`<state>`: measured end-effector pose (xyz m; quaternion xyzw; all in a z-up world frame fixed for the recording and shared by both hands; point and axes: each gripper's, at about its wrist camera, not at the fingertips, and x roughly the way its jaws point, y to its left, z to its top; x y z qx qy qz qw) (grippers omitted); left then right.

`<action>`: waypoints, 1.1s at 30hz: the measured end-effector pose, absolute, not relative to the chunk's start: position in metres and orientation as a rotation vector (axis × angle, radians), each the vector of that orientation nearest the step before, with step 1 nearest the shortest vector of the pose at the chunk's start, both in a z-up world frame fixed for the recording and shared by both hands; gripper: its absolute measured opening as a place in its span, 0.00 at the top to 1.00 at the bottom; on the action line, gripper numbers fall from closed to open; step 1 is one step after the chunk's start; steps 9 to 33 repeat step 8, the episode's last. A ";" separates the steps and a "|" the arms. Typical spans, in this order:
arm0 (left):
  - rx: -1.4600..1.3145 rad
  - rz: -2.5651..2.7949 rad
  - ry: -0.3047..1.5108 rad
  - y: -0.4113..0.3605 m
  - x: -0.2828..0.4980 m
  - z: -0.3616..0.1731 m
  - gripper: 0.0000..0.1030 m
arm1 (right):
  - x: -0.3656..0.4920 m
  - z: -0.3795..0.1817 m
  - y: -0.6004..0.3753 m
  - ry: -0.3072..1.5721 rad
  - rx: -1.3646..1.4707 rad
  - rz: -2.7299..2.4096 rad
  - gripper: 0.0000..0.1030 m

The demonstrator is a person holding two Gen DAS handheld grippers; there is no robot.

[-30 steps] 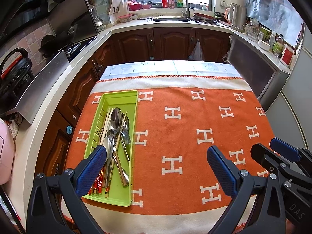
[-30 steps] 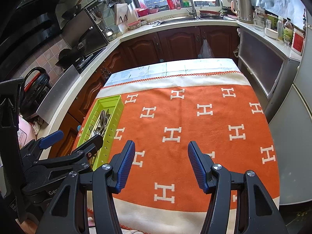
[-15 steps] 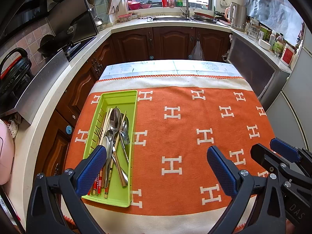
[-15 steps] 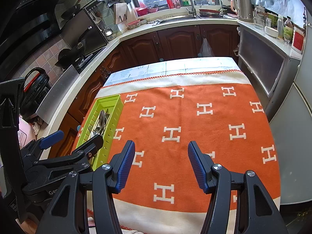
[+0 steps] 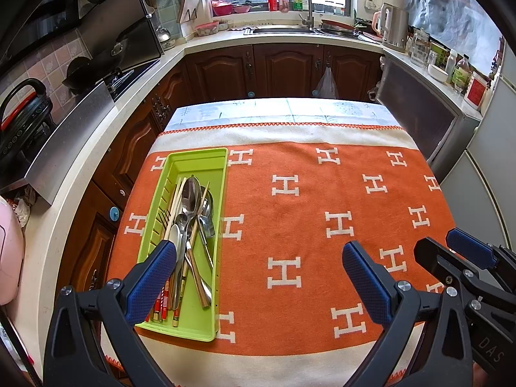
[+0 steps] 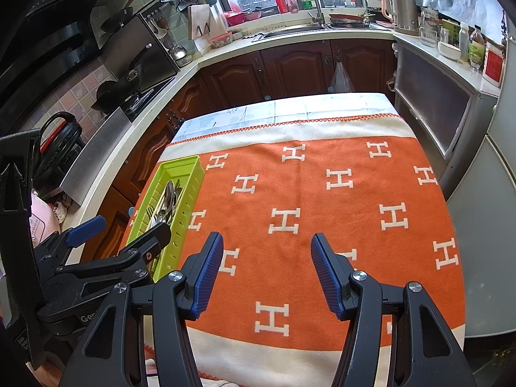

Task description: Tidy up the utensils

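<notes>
A lime green utensil tray (image 5: 213, 156) lies on the left of the orange cloth; it also shows in the right wrist view (image 6: 188, 163). In it lie mixed utensils: steel spoons (image 5: 190, 193), forks (image 5: 163, 217) and chopsticks (image 5: 179, 271). My left gripper (image 5: 259, 277) is open and empty, held above the table's near edge, its left finger over the tray's near end. My right gripper (image 6: 267, 271) is open and empty above the cloth's near middle, to the right of the left gripper; it shows in the left wrist view (image 5: 451, 251).
The table carries an orange blanket with white H marks (image 5: 322, 200). Kitchen counters surround it: a stove with pans (image 5: 106, 71) at left, a sink (image 5: 290, 29) at the back, a kettle (image 5: 395, 27) and jars at right.
</notes>
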<state>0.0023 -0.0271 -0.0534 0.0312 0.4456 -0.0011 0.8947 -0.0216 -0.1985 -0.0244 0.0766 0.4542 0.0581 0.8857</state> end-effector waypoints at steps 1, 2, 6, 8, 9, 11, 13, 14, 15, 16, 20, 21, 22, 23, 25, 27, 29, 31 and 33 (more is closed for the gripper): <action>0.065 -0.002 0.925 -0.027 0.002 -0.054 0.01 | -0.022 -0.024 -0.199 0.945 0.160 0.121 0.44; 0.065 -0.002 0.926 -0.027 0.003 -0.054 0.01 | -0.021 -0.025 -0.199 0.945 0.160 0.121 0.44; 0.066 -0.002 0.927 -0.028 0.002 -0.055 0.01 | -0.021 -0.024 -0.199 0.946 0.161 0.122 0.44; 0.066 -0.002 0.927 -0.028 0.002 -0.055 0.01 | -0.021 -0.024 -0.200 0.946 0.161 0.122 0.44; 0.066 -0.002 0.927 -0.028 0.002 -0.055 0.01 | -0.021 -0.024 -0.200 0.946 0.161 0.122 0.44; 0.066 -0.002 0.927 -0.028 0.002 -0.055 0.01 | -0.021 -0.024 -0.200 0.946 0.161 0.122 0.44; 0.066 -0.002 0.927 -0.028 0.002 -0.055 0.01 | -0.021 -0.024 -0.200 0.946 0.161 0.122 0.44; 0.066 -0.002 0.927 -0.028 0.002 -0.055 0.01 | -0.021 -0.024 -0.200 0.946 0.161 0.122 0.44; 0.066 -0.002 0.927 -0.028 0.002 -0.055 0.01 | -0.021 -0.024 -0.200 0.946 0.161 0.122 0.44; 0.066 -0.002 0.927 -0.028 0.002 -0.055 0.01 | -0.021 -0.024 -0.200 0.946 0.161 0.122 0.44; 0.066 -0.002 0.927 -0.028 0.002 -0.055 0.01 | -0.021 -0.024 -0.200 0.946 0.161 0.122 0.44; 0.066 -0.002 0.927 -0.028 0.002 -0.055 0.01 | -0.021 -0.024 -0.200 0.946 0.161 0.122 0.44; 0.066 -0.002 0.927 -0.028 0.002 -0.055 0.01 | -0.021 -0.024 -0.200 0.946 0.161 0.122 0.44; 0.066 -0.002 0.927 -0.028 0.002 -0.055 0.01 | -0.021 -0.024 -0.200 0.946 0.161 0.122 0.44; 0.066 -0.002 0.927 -0.028 0.002 -0.055 0.01 | -0.021 -0.024 -0.200 0.946 0.161 0.122 0.44; 0.066 -0.002 0.927 -0.028 0.002 -0.055 0.01 | -0.021 -0.024 -0.200 0.946 0.161 0.122 0.44; 0.066 -0.002 0.927 -0.028 0.002 -0.055 0.01 | -0.021 -0.024 -0.200 0.946 0.161 0.122 0.44; 0.066 -0.002 0.927 -0.028 0.002 -0.055 0.01 | -0.021 -0.024 -0.200 0.946 0.161 0.122 0.44; 0.066 -0.002 0.927 -0.028 0.002 -0.055 0.01 | -0.021 -0.024 -0.200 0.946 0.161 0.122 0.44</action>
